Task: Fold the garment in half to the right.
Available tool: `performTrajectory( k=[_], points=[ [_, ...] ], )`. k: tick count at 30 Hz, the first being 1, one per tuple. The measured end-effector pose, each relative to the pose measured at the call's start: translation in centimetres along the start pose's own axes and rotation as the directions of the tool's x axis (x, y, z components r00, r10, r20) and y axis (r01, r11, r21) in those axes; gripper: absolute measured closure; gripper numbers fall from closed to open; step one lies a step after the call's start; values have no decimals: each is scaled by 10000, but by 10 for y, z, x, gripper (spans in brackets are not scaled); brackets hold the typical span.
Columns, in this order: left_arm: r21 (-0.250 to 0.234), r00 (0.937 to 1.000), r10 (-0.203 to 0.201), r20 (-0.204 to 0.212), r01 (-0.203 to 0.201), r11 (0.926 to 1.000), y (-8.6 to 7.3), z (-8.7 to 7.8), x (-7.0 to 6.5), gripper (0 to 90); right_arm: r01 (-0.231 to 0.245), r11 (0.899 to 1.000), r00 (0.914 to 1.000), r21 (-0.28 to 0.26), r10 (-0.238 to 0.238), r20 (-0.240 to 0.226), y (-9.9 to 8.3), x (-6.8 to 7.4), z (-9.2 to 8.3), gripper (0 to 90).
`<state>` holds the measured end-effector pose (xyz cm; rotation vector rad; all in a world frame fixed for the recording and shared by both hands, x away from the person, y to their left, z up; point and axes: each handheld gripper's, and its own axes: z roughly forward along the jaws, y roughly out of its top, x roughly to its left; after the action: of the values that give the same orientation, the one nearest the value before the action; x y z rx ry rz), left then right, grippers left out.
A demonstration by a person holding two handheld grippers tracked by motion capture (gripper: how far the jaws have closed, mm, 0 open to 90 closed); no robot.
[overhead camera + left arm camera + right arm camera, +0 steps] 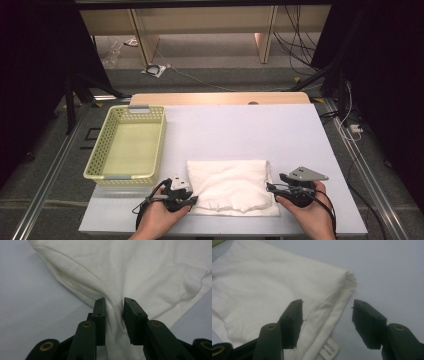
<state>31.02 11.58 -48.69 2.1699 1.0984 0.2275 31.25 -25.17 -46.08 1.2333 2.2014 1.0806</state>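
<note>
Folded white cotton garment [231,186] lies flat on the pale table [280,130], right of the yellow-green slotted plastic basket [127,145]. Left gripper [114,312] is clenched on a bunched fold at its near-left edge. Right gripper [327,315] straddles the right edge, jaws released, not touching cloth. Looks like the pick-up step; next the right needs to close on its edge, then both lift toward the basket.

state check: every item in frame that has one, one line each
white garment: folded, flat on the table, size tag showing at its right edge
left hand-held gripper: jaws pinching a bunched fold at the garment's left edge
right hand-held gripper: jaws open, straddling the garment's right edge, not pressing it
yellow basket: upright, empty, left of the garment
</note>
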Motion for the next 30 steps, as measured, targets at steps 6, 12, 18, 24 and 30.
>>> performTrajectory(
  k=[6,12,18,24,30],
  points=[
    [-286,9990,439,88,-436,9986,-3,0,-3,825,110,9999,9999,-15,-110,-74,3,3,1,433],
    [-611,9988,337,353,-315,9976,-7,-1,1,848,196,9997,9992,-129,-201,-337,8,10,6,432],
    [-740,9987,378,339,-352,9966,-8,-2,0,854,742,9971,9939,-161,-752,-810,26,30,22,438],
    [-825,9985,454,314,-427,9957,-7,-4,-1,855,1531,9879,9784,-255,-1551,-1365,57,55,48,445],
    [-876,9986,418,317,-389,9954,-7,-6,-1,855,1952,9806,9621,-163,-1947,-1909,83,75,76,458]
  ],
)
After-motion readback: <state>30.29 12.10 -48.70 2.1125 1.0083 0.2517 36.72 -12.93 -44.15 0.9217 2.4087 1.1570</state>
